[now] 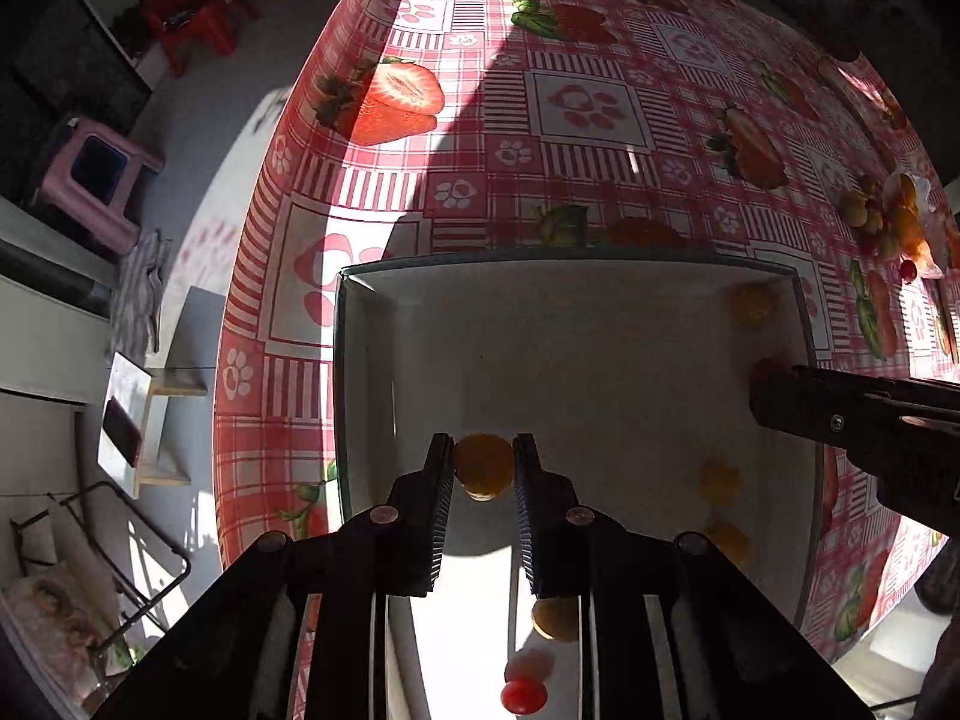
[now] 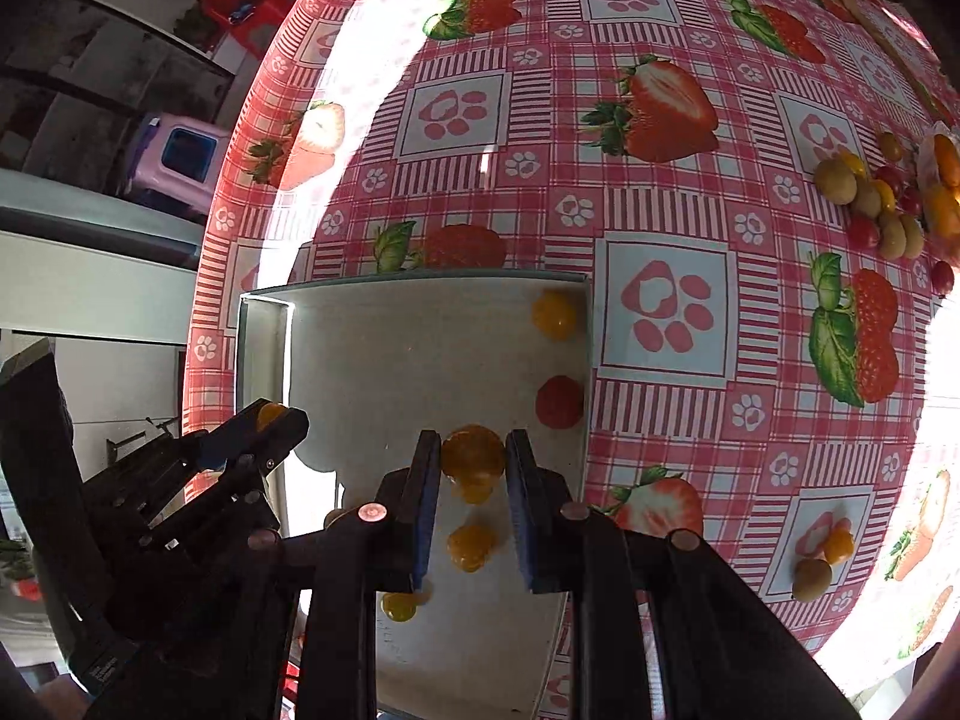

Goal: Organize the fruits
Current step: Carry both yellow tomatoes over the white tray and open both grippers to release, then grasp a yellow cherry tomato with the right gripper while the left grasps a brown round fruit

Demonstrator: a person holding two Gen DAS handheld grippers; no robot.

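A small orange fruit [image 1: 483, 471] sits pinched between the pads of the left gripper [image 1: 483, 474], held over the white tray [image 1: 372, 360] that stands on the strawberry-print tablecloth [image 1: 588, 108]. The right gripper [image 2: 474, 462] likewise clamps a yellow-orange fruit [image 2: 473, 457] above the same tray, near its right wall. On the tray floor lie a few more pieces: a yellow one [image 2: 553, 315] in the far right corner, a red one [image 2: 559, 401] against the right wall, and another orange one [image 2: 471, 546] just below the right gripper's pads. Well apart, at the table's right edge, a heap of loose fruit [image 2: 888, 204] waits, partly cut off by the frame. In the left wrist view the tray's fruits are washed out and blurred, possibly seen through glare.
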